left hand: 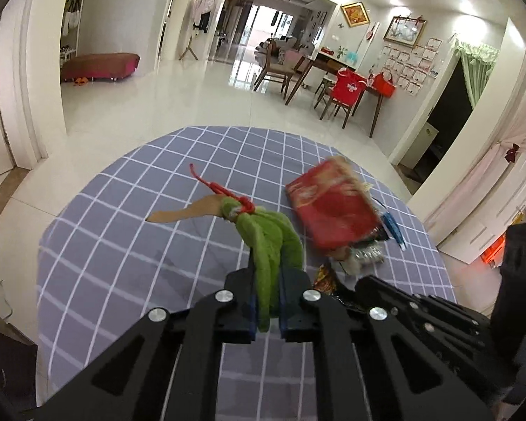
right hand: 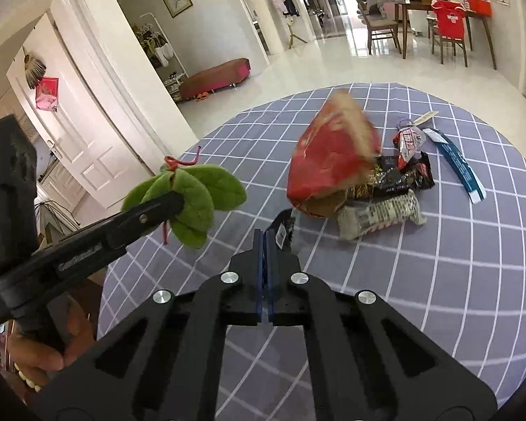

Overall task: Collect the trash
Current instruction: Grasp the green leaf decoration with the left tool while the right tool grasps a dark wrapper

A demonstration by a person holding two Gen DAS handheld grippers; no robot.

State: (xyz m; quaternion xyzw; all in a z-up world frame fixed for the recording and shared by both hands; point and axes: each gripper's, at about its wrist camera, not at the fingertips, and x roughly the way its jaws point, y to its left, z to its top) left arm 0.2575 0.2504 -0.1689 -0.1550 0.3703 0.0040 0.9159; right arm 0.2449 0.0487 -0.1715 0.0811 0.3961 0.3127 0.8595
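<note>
Both my grippers are clamped on trash above the purple checked tablecloth (right hand: 438, 280).
My left gripper (left hand: 267, 277) pinches fuzzy green fabric leaves (left hand: 270, 242) tied with red cord; my right gripper (right hand: 267, 242) nips a dark wrapper (right hand: 284, 226) below the blurred red paper bag (right hand: 328, 161).

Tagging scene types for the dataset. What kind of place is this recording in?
Most likely a lived-in home, in an open hall beside the dining area. Cues: a wooden dining table with chairs, framed pictures on the walls, and a round table with a checked cloth in front.
</note>
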